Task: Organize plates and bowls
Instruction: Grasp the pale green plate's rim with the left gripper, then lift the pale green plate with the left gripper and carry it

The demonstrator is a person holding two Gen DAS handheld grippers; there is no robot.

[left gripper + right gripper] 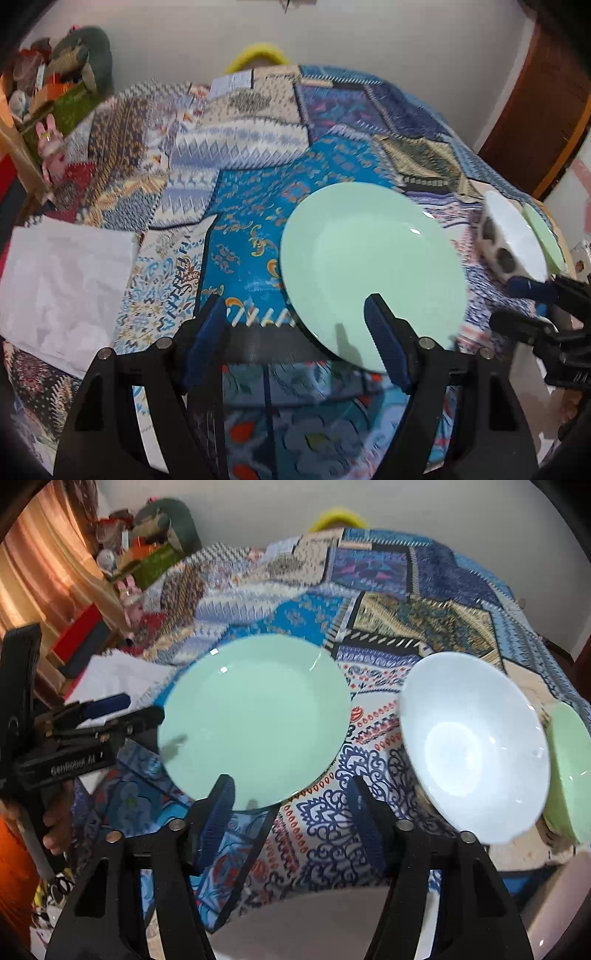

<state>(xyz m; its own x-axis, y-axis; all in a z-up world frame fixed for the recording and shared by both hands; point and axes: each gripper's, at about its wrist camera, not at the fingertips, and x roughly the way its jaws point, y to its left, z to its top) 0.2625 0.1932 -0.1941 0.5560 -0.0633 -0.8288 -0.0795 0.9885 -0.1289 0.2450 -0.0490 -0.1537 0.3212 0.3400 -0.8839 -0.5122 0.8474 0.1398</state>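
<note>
Right wrist view: green plate flat on patchwork cloth covering the worktop, near its front edge. White bowl beside it toward the right edge; green bowl just beyond. Right tongs wide open, empty. Left tongs wide open, one finger over the plate's rim, holding nothing.

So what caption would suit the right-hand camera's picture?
Open right gripper poised over a patchwork cloth between a mint plate and a white bowl.
</note>
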